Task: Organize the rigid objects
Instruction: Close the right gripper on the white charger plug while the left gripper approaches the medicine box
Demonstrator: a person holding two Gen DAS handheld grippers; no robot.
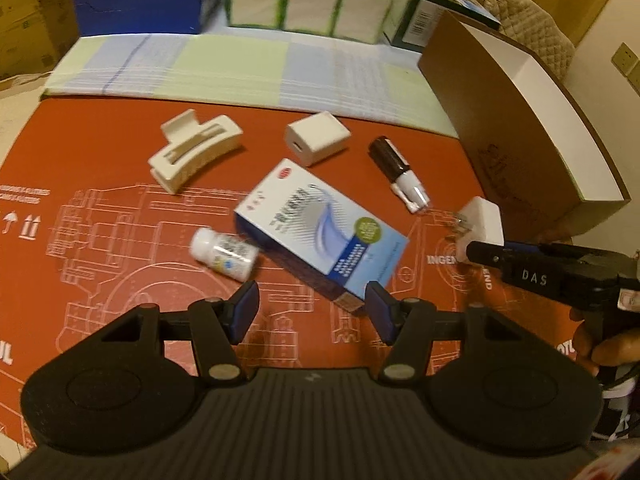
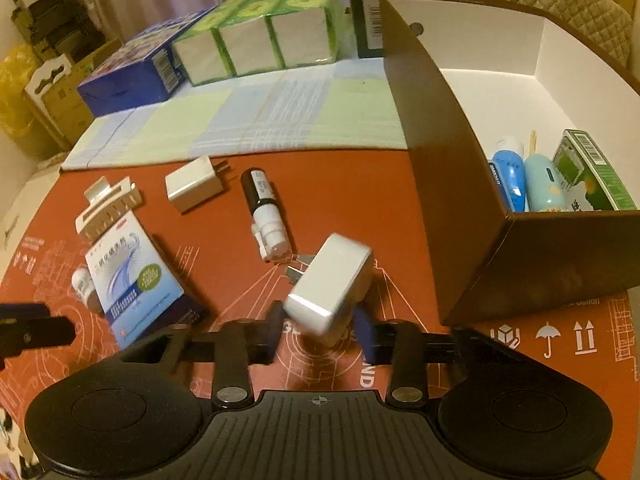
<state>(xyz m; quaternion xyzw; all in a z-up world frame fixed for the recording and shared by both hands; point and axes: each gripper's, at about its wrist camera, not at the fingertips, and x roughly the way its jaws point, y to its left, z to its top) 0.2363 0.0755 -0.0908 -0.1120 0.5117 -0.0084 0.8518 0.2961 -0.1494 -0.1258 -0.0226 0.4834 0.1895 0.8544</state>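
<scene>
At lower centre, a white plug adapter is pinched by the right hand-held gripper, while the left hand-held gripper is held spread over a blue medicine box.

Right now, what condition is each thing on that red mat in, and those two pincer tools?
Right gripper: shut on the white plug adapter.
Left gripper: open, empty.
Medicine box: closed, lying flat.
Small white bottle: capped, on its side.
Hair claw clip: closed, lying down.
Second white charger: lying loose.
Dark bottle: on its side.
Brown box: open, partly filled.
</scene>
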